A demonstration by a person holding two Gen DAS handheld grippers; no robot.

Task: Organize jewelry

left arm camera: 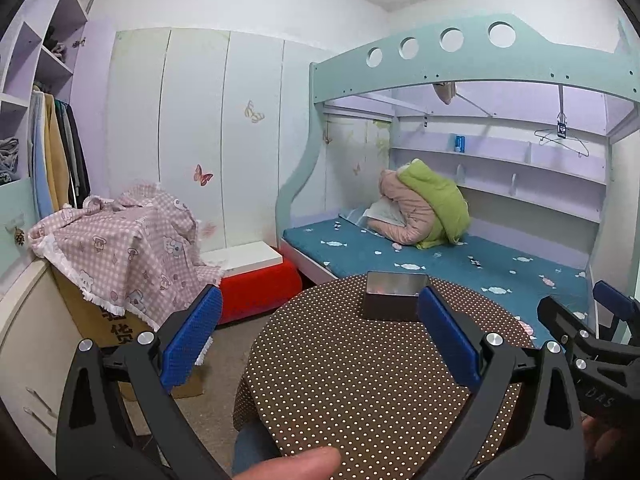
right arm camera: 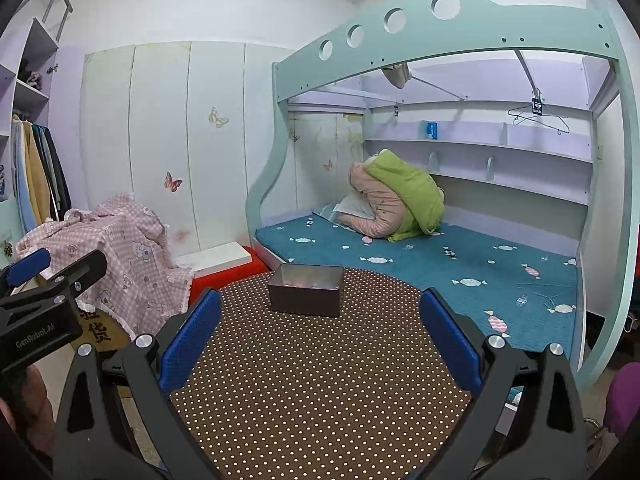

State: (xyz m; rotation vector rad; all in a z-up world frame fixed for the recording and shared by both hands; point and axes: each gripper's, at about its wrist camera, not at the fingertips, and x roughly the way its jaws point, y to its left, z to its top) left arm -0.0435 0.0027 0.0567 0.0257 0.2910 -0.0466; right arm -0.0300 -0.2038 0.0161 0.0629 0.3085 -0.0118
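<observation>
A small dark metal box (left arm camera: 394,298) (right arm camera: 306,290), open on top, stands at the far edge of a round table with a brown dotted cloth (left arm camera: 360,380) (right arm camera: 312,380). Something pinkish shows inside it; I cannot tell what. My left gripper (left arm camera: 320,322) hovers open above the table's near side, its blue pads wide apart with nothing between them. My right gripper (right arm camera: 320,324) is likewise open and empty, short of the box. In the left wrist view the right gripper (left arm camera: 588,320) shows at the right edge; in the right wrist view the left gripper (right arm camera: 52,276) shows at the left.
A bunk bed with a teal mattress (right arm camera: 460,272) and bundled quilts (right arm camera: 396,196) lies behind the table. A red stool (left arm camera: 256,292) and a cardboard box under a pink checked cloth (left arm camera: 120,248) stand to the left. A fingertip (left arm camera: 304,462) shows at the bottom.
</observation>
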